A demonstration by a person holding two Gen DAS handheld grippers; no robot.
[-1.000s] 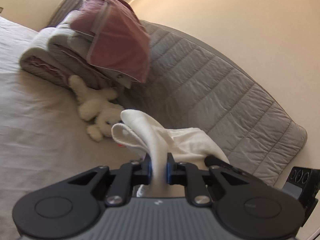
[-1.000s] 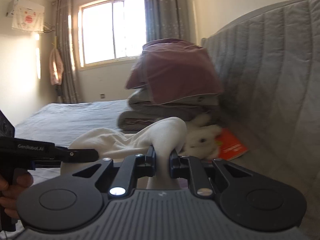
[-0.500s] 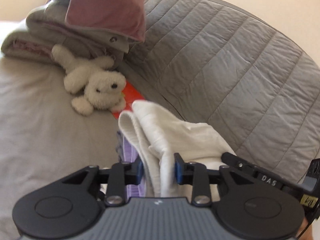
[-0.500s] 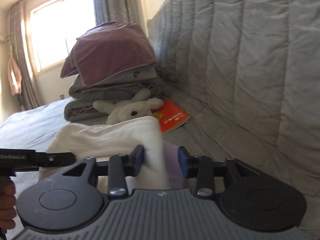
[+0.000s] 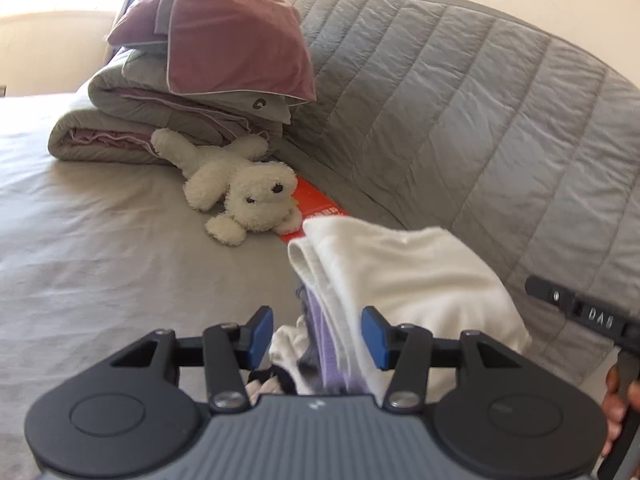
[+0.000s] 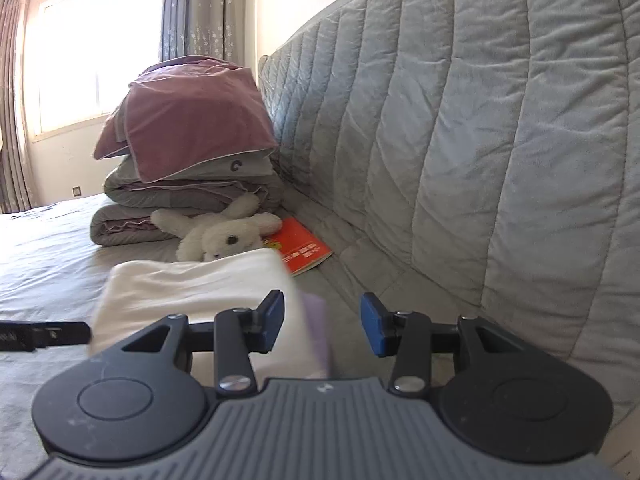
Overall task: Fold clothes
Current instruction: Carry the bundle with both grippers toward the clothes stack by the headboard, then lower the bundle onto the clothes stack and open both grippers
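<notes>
Left wrist view: the folded white garment (image 5: 404, 276) is being straddled by parted fingers (image 5: 258, 334) of both grippers; snagging could be undoing its folds.

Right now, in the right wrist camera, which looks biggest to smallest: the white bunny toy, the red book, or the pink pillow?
1. Pink pillow
2. White bunny toy
3. Red book

The folded white garment hides part of the bunny and book, so those two are unsure.

1. a home bedroom: a bed (image 5: 100, 248) with a grey sheet and a quilted headboard (image 6: 500, 128).
2. folded quilts (image 5: 168, 120), a pillow (image 6: 192, 116) and a plush toy (image 5: 244, 196) lie on it.
3. a curtained window (image 6: 76, 52) lights the room.
</notes>
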